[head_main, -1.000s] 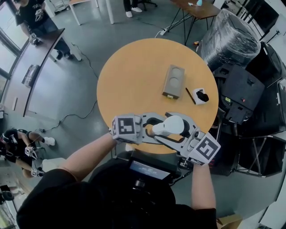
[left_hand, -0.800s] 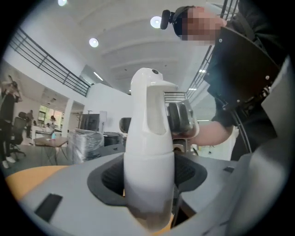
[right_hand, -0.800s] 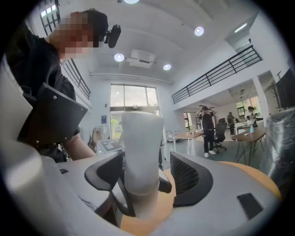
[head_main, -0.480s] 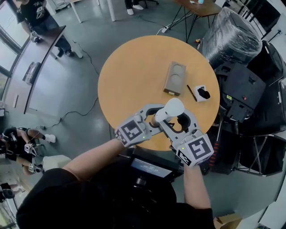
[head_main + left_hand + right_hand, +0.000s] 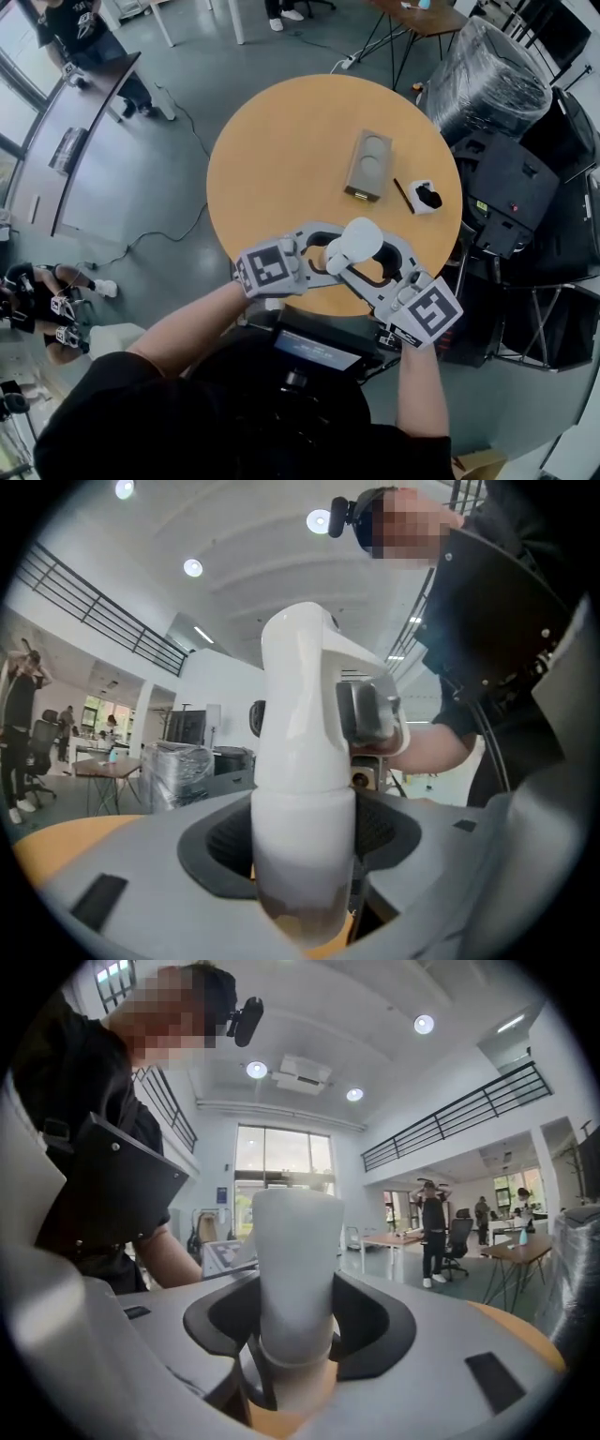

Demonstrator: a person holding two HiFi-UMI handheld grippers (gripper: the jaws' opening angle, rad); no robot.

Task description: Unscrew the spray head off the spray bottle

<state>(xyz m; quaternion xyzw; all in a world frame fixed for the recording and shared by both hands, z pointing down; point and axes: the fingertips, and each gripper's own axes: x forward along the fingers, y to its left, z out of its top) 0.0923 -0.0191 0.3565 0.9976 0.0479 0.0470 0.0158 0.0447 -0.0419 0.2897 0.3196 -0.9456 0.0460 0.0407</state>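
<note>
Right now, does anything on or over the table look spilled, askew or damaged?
Nothing stands out. The spray bottle is upright with its spray head on, and the box lies flat on the dry table.

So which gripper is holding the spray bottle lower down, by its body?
The left gripper: it clamps the spray bottle by its wide lower body. The right gripper sits higher, and its jaws have just been closing on the spray head.
</note>
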